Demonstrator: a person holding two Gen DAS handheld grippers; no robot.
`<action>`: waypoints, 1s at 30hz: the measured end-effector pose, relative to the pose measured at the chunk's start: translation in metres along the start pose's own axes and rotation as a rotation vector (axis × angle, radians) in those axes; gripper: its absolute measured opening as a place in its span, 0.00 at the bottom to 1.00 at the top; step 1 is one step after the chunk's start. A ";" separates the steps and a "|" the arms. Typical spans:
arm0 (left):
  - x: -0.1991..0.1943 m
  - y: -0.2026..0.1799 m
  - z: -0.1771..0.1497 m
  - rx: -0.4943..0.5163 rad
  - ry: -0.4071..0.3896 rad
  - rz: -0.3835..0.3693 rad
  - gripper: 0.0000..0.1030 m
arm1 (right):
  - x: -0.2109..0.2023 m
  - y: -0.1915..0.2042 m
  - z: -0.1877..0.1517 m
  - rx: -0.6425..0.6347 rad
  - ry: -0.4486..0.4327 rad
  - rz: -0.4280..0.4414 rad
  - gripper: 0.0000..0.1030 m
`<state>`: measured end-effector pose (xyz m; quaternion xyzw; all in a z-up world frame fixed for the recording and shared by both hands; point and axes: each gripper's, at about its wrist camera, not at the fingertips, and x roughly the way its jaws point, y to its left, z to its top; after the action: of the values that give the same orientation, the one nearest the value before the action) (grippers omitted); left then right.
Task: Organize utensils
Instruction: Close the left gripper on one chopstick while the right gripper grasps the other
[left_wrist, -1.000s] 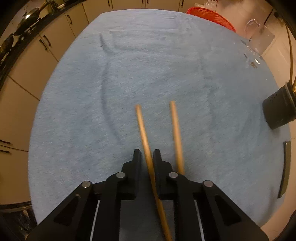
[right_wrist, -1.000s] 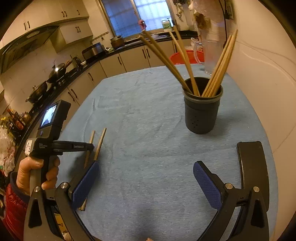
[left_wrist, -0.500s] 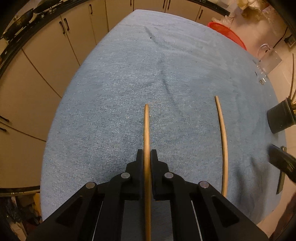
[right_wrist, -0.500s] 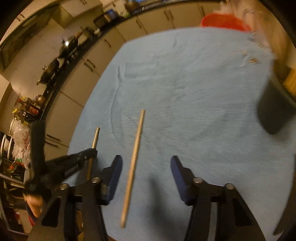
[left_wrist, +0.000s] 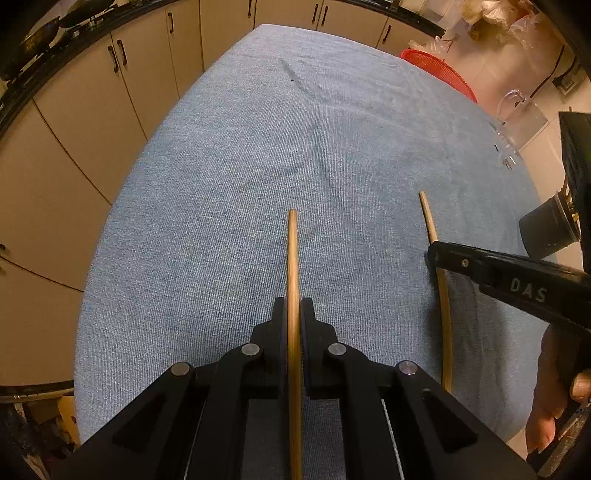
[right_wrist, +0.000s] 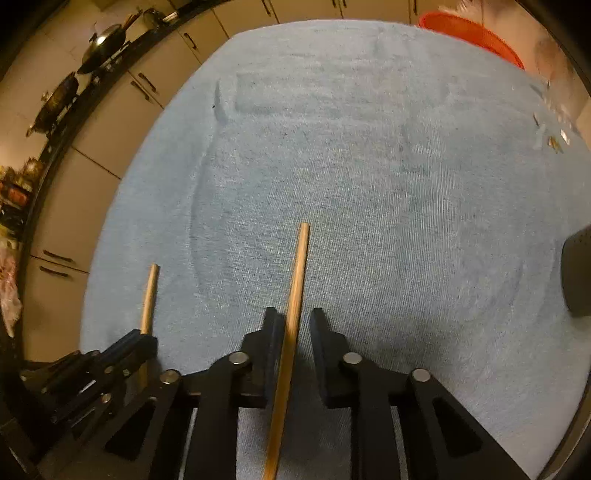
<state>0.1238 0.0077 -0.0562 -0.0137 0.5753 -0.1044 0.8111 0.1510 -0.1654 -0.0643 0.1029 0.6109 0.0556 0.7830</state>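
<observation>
L wrist view: left hand-held gripper (left_wrist: 294, 314) clenched on chopstick (left_wrist: 293, 266), rear end cut off by frame; 2nd chopstick (left_wrist: 443, 295) on blue desk cloth (left_wrist: 221, 184), partly hidden by right hand-held gripper (left_wrist: 434, 254).
R wrist view: jaws w/ gap beside 2nd chopstick (right_wrist: 293, 306); contact unclear; black holder (right_wrist: 578, 273) cut off at edge.

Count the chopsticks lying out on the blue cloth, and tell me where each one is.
2. One chopstick is clamped in the left claw; the other sits between the right claw's open fingers. Any in the black holder are hidden.
</observation>
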 end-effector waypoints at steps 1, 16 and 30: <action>0.000 -0.001 0.000 -0.001 0.000 0.002 0.06 | 0.000 0.001 0.000 -0.008 -0.006 -0.004 0.08; -0.074 -0.029 0.002 0.020 -0.255 -0.122 0.06 | -0.129 -0.008 -0.049 -0.088 -0.474 0.168 0.07; -0.124 -0.067 -0.008 0.074 -0.404 -0.117 0.06 | -0.174 -0.025 -0.099 -0.081 -0.631 0.202 0.08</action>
<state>0.0671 -0.0340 0.0663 -0.0380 0.3950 -0.1675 0.9025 0.0109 -0.2173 0.0718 0.1439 0.3224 0.1228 0.9275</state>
